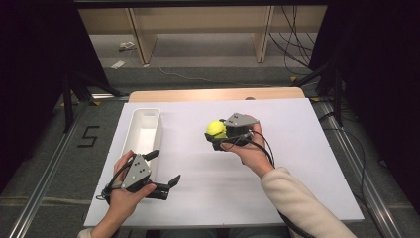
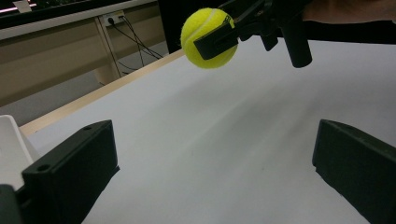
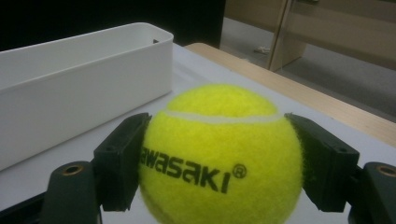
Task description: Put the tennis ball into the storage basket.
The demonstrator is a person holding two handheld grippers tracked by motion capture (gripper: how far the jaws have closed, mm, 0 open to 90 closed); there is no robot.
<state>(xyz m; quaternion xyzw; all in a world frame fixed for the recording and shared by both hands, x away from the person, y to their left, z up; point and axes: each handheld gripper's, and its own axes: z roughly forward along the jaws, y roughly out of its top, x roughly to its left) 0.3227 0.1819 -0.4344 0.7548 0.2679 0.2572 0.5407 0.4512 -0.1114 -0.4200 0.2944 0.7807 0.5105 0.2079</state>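
Partly, right gripper (image 3: 219, 163) jaws hide the tennis ball (image 3: 219, 154).

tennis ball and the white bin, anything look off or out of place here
Nothing stands out. The tennis ball sits squarely in the right gripper, clear of the table, and the white bin stands upright.

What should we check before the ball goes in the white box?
1. Ball held by both jaws of the right gripper: ok.
2. Ball lifted off the table: ok.
3. Box has room inside: ok.
4. Ball is above the box: not ok, it sits to the box's right.
5. Left gripper open and out of the path: ok.
6. Grip is tight enough: cannot tell.
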